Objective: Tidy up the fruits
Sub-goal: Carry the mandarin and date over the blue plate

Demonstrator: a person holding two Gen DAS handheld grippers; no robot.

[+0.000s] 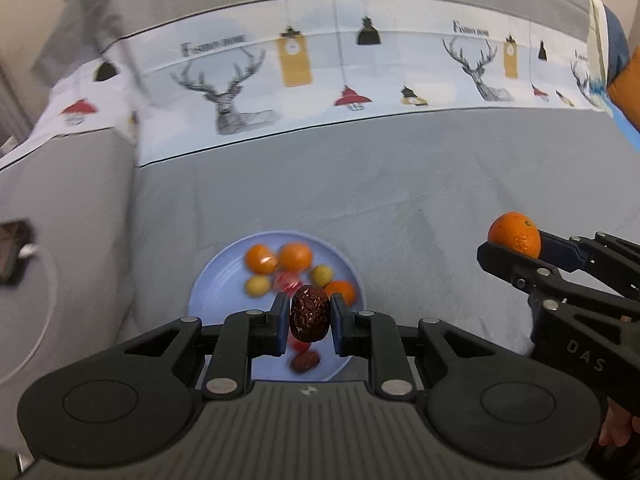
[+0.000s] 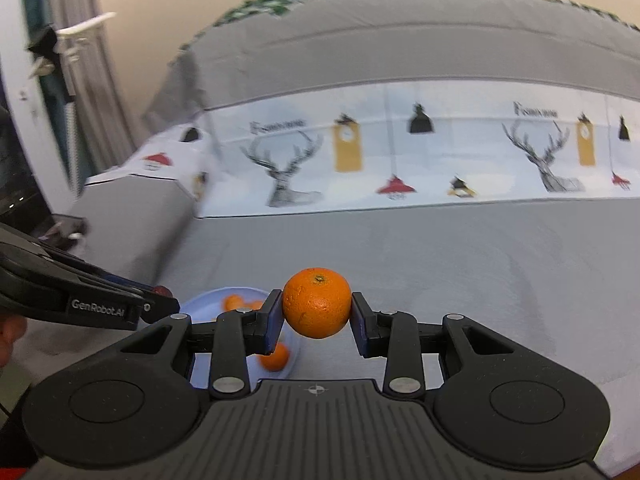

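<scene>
Gripping one wrinkled dark-red date (image 1: 309,314) upright in the left hand-held gripper (image 1: 310,316), directly above a light-blue plate (image 1: 216,288) on the grey sofa seat (image 1: 400,200). On that plate, beyond and beneath the fingers: three oranges, two small yellow fruits, two blurred red pieces, one more date. Clamped on one orange (image 2: 317,302) in the right hand-held gripper (image 2: 317,308), off the plate's right side.

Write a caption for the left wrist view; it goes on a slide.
Left gripper holds a dried date above a blue plate of fruit; right gripper grips an orange.
</scene>
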